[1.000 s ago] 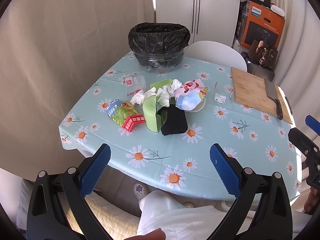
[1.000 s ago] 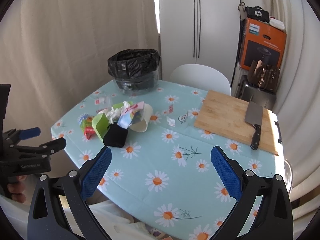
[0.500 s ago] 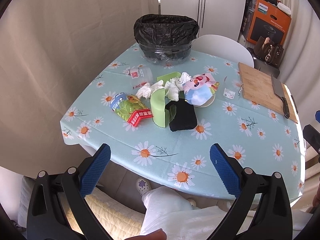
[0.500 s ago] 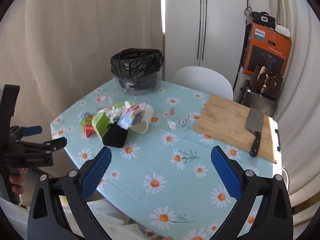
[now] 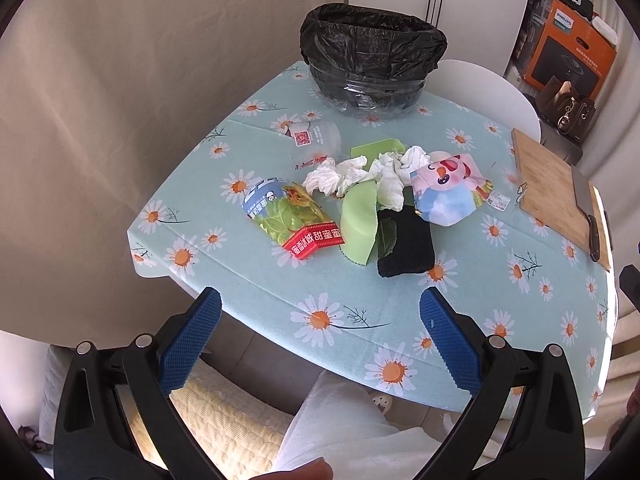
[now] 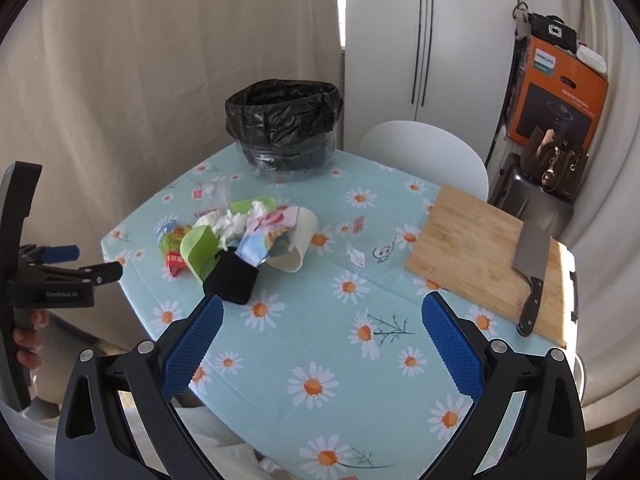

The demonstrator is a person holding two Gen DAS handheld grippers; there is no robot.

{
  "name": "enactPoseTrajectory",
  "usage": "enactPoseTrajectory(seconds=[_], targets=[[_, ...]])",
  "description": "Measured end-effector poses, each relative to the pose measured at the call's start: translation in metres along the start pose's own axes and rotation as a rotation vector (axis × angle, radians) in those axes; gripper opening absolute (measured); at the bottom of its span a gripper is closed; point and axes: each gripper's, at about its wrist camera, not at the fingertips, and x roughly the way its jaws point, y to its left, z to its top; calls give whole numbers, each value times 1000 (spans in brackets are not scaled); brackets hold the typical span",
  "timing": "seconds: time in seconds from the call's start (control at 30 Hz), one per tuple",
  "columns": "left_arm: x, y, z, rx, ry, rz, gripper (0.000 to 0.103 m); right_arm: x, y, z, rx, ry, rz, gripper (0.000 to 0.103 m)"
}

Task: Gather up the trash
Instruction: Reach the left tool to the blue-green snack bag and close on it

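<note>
The trash pile [image 5: 360, 204] sits mid-table, short of the black-lined bin [image 5: 374, 56] at the far edge. We've got the left gripper [image 5: 320, 340] and right gripper [image 6: 322, 338] both wide open, nothing held, hanging over the near edge. We'd probably grab the loose snack wrapper [image 5: 292, 220] first, pinching low. Daisy tablecloth [image 6: 320, 360], cutting board [image 6: 476, 248] with cleaver [image 6: 530, 268] on the right, curtains behind.
</note>
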Motion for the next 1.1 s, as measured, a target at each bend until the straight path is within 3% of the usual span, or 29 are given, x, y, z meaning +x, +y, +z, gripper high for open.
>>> enactPoseTrajectory(seconds=[0.23,0.47,0.57,0.8,1.1], targets=[[28,11,42,2,1,-2,97,39,-7,33,24,50,-47,95],[70,23,69,11,70,1,97,87,-15,57,53,107,-77,95],[86,25,74,29,99,39,97,111,-18,64,43,137,-109,95],[123,26,75,19,188,41,97,164,-25,71,-6,228,-124,95],[165,32,76,5,277,58,97,215,-27,70,-35,351,-93,95]])
